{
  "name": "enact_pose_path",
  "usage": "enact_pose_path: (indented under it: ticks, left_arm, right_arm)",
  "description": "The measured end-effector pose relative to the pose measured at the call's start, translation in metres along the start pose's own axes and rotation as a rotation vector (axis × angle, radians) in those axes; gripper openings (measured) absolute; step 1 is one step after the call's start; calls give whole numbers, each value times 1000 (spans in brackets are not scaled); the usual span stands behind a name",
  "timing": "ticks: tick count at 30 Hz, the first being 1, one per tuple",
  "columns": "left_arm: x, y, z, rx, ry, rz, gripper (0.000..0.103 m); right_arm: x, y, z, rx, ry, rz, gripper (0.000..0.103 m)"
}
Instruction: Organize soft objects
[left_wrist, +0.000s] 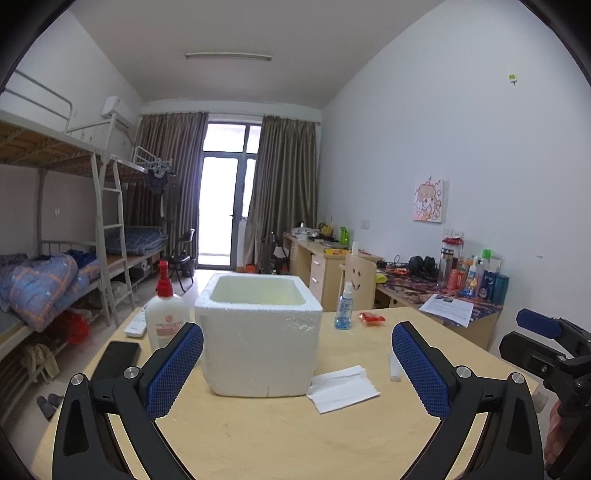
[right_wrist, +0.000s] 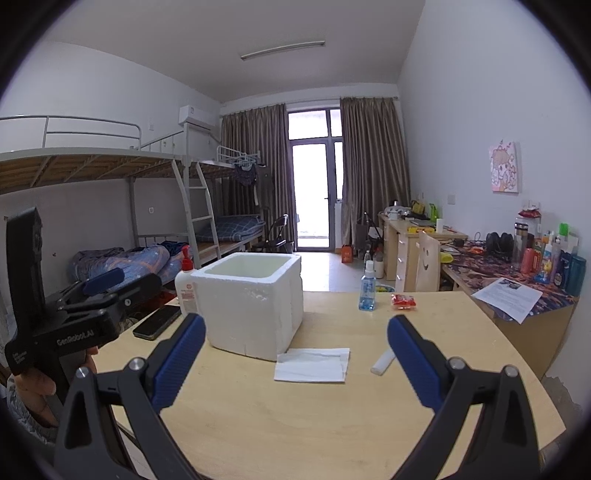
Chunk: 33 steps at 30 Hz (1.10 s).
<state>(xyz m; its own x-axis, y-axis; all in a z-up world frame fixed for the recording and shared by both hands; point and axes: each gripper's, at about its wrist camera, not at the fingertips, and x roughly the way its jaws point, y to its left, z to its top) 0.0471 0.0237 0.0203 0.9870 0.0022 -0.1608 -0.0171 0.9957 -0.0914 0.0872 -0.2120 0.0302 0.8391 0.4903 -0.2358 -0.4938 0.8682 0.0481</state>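
Wooden table (left_wrist: 280, 435), light, bare near the cameras. White foam box (left_wrist: 258, 332) stands upright on it, open top, interior looks empty as far as visible; taken as landmark.

Left of box, touching or just beside it: white lotion bottle (left_wrist: 164, 317) with red pump; red round logo and pinkish label, print too small to read. Left of box and nearer the camera: black phone (left_wrist: 116, 360) lying flat. Beyond the bottle: white remote (left_wrist: 135, 325), partly hidden.

Right-front of box, at its base corner: folded white tissue (left_wrist: 341, 387), flat on the table, edge just under or against the box, cannot tell which. Further right of tissue: small white foam stick (right_wrist: 382, 363), lying flat.

Behind-right of box: clear spray bottle (left_wrist: 343, 308) with blue liquid, upright, label unreadable. Right of that: small red packet (left_wrist: 371, 318).

Left gripper (left_wrist: 297, 369): jaws spread wide, nothing between the blue pads, hovering before the box. Body reads "GenRobot.AI" in right wrist view.

Right gripper (right_wrist: 295, 363): jaws spread wide, empty, facing tissue and box.
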Motion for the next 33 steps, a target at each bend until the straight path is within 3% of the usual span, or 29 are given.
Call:
enact_pose_path:
  ticks: [17, 33]
  left_arm:
    - [3, -17, -50, 19, 81, -45, 102]
    - [37, -23, -59, 33, 163, -78, 102]
  right_arm:
    - [2, -17, -41, 53, 47, -21, 101]
    - [28, -35, -51, 76, 102, -56, 101]
